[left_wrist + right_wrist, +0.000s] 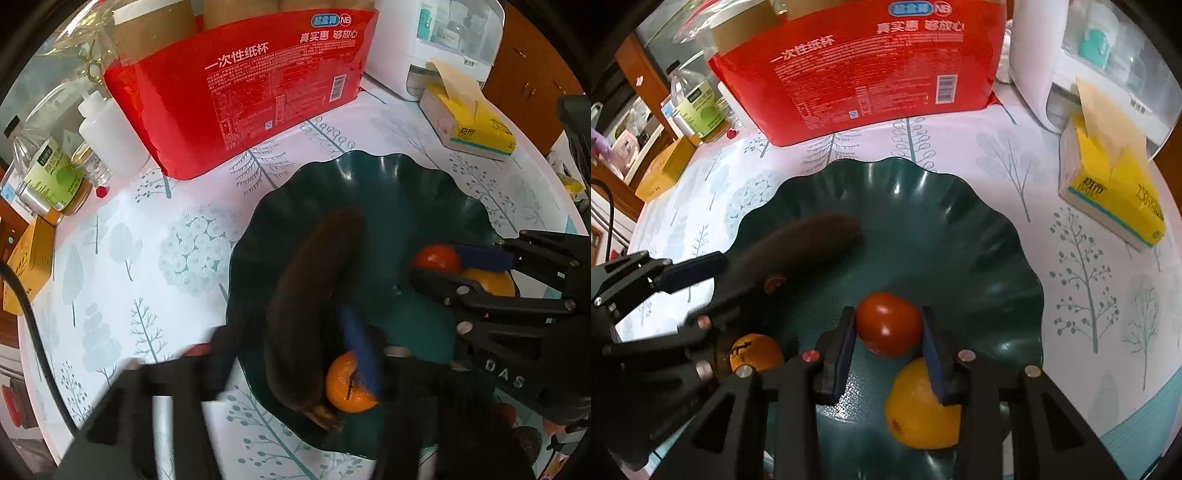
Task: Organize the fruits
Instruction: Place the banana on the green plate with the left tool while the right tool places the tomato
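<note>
Dark green, the scalloped bowl (979,229) holds all the fruit. The right gripper (890,332) has its jaws around the red tomato (888,323), above a yellow orange (916,410). The left gripper (291,343), jaws spread, straddles the blackened banana (314,295) by a mandarin (349,387). Behind stands a red paper-cup pack (864,70).

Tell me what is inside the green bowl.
The green bowl holds a dark banana, a tomato and two oranges. The grippers hide part of its bottom.
</note>
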Motion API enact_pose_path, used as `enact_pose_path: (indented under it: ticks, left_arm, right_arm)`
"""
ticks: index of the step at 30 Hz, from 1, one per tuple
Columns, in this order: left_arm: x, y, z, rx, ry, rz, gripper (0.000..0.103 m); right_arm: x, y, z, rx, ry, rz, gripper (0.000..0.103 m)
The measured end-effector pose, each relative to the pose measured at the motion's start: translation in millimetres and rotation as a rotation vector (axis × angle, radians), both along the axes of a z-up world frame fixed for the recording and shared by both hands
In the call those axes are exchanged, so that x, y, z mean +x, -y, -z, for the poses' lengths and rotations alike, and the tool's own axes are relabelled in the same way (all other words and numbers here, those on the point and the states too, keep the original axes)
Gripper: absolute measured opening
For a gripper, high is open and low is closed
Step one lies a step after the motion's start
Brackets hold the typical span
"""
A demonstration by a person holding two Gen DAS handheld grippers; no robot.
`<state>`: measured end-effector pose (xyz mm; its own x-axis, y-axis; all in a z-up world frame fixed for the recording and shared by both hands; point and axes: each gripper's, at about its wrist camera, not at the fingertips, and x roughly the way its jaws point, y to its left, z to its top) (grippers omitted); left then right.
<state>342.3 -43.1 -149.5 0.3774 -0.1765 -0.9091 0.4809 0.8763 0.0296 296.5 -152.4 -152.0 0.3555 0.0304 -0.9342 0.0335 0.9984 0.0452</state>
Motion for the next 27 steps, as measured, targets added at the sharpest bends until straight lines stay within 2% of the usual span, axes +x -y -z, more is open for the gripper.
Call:
enact_pose_path:
  ticks: [2, 5, 15, 19, 27]
  left_arm:
    - [-4, -2, -5, -0.003, 0.02, -0.011, 0.065]
    - [-8, -4, -11, -0.017, 0.013, -0.029, 0.074]
    - [-38, -7, -49, -0.063, 0.027, -0.047, 0.09]
    - [-52, -11, -65, -0.084, 0.022, -0.046, 0.091]
    - [-85, -20, -108, -0.119, 0.095, -0.073, 0.091]
  right_arm:
    - [-1, 0, -2, -0.013, 0.007, 0.005, 0.041]
    - [-4, 4, -6, -0.012, 0.013, 0.012, 0.044]
    - [-24, 7, -38, -0.01, 0.062, 0.029, 0.045]
    - [-34, 8, -56, -0.011, 0.083, 0.032, 0.045]
    - [-55, 0, -90, -0.046, 0.126, 0.022, 0.045]
